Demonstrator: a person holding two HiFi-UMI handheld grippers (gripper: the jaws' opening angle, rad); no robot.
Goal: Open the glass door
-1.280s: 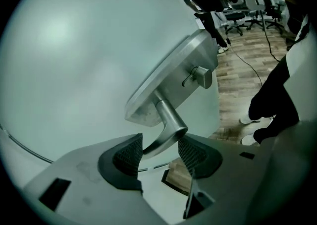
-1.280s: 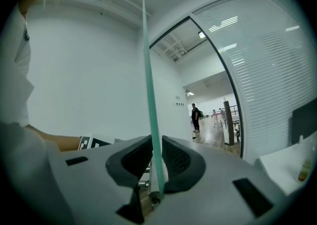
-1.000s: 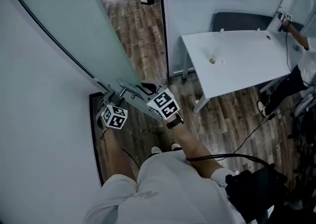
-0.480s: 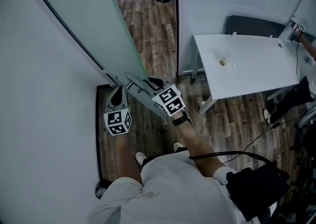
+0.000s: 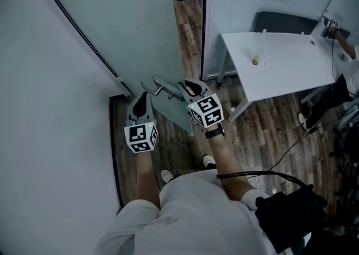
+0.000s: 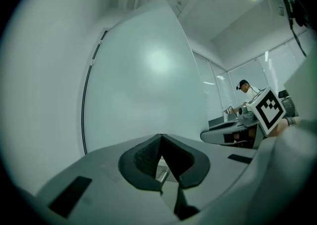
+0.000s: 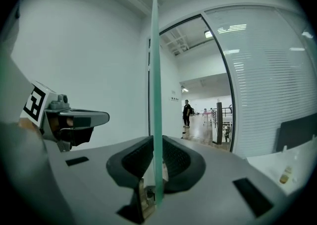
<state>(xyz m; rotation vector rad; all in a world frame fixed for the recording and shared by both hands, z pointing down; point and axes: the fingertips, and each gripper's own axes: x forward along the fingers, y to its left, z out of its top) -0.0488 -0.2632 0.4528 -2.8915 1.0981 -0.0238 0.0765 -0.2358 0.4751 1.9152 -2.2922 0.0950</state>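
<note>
Wood-plank floor and pale walls surround a doorway, with a white worktop standing off to the right. Seen from above, a person stands just inside and holds a gripper in each hand.

The frosted glass door is already swung partway open. It slants from its hinge side, against the wall on the left, down to its free edge in front of the person.

The right gripper is the one on the door. Its own view shows that free edge as a thin green upright strip running straight up between the two jaws. The jaws are closed partway onto the glass, one pad on each face.

The left gripper sits just left of it, close to the face of the pane (whether it touches, I cannot tell). Its jaws have just been closing and now meet, with nothing between them.

What matters for the next move is that the pane stands upright and stretches away to the left of the right gripper. The open gap and the corridor beyond lie ahead and to the right. Widening that gap looks like a job for the right hand alone, drawing the pinched edge sideways along its arc around the hinge side rather than up or down.
</note>
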